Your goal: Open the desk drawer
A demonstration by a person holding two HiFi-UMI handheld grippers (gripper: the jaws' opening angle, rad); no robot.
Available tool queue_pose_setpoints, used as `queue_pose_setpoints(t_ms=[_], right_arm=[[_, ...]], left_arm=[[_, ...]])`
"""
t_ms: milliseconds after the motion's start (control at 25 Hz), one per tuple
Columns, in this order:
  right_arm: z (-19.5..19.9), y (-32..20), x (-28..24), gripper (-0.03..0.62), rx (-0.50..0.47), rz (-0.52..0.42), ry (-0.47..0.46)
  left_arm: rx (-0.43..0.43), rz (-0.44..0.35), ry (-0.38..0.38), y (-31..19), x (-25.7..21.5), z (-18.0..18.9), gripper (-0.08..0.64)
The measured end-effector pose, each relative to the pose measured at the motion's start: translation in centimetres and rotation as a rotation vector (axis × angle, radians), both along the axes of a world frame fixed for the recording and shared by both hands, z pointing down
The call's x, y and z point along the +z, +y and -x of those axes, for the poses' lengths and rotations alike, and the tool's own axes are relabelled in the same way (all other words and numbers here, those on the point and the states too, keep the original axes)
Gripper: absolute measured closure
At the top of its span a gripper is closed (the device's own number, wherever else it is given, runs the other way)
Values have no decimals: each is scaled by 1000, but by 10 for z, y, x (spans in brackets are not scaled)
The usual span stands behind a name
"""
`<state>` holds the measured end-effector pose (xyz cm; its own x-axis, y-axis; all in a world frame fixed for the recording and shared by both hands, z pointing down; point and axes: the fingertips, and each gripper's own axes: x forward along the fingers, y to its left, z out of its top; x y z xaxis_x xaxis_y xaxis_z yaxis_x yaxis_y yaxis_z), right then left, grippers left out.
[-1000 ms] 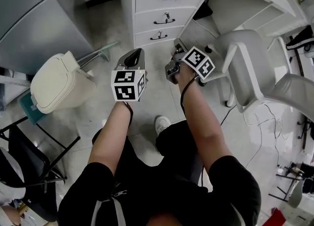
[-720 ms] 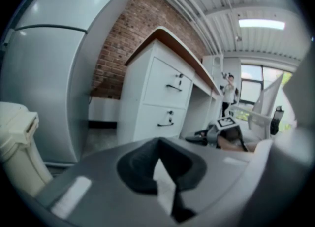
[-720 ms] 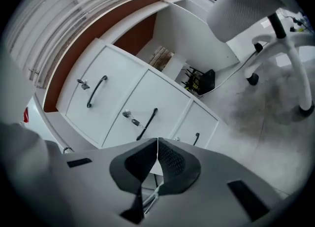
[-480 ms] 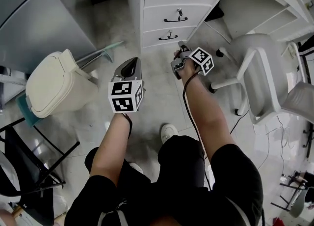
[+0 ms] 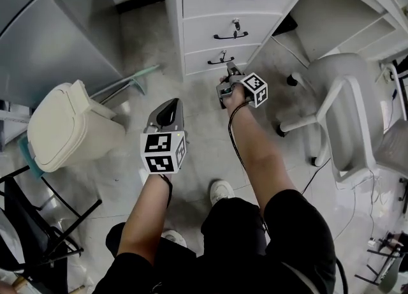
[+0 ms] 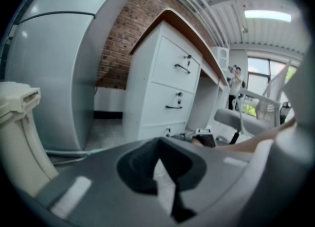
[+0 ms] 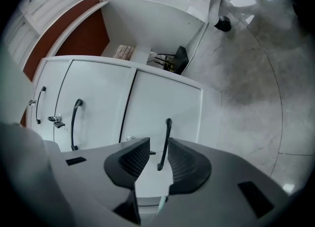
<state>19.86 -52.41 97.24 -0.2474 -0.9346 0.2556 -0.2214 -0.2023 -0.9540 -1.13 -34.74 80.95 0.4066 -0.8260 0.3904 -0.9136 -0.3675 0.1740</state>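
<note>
Desk drawer, the bottom one, sits shut at twelve o'clock, its handle between the parted jaws of the right hand-held gripper — not yet pinched; the left hand-held gripper, at seven o'clock of it, is closed on nothing. Pulling before the jaws bite could let the thin bar slip out. Half a second ago the right one stood short of the handle; now it straddles it.

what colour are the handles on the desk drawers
The handles are black, on white drawer fronts; clearest in the right gripper view.
</note>
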Motion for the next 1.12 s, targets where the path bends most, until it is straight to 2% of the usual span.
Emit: queue_pose_setpoints(t_ms=[560, 720, 880, 1000, 1120], right_arm=[[-12, -29, 36, 502, 77, 32, -66], [-6, -35, 38, 505, 64, 11, -91], [-2, -39, 32, 569, 49, -44, -112], [-1, -40, 31, 574, 31, -57, -125], [-2, -37, 30, 577, 25, -50, -135]], left_arm=[[57, 48, 1, -10, 29, -23, 560], [68, 56, 1, -11, 35, -26, 560], [64, 71, -15, -8, 47, -21, 560], [74, 57, -42, -8, 48, -21, 560], [82, 56, -33, -7, 48, -22, 560]])
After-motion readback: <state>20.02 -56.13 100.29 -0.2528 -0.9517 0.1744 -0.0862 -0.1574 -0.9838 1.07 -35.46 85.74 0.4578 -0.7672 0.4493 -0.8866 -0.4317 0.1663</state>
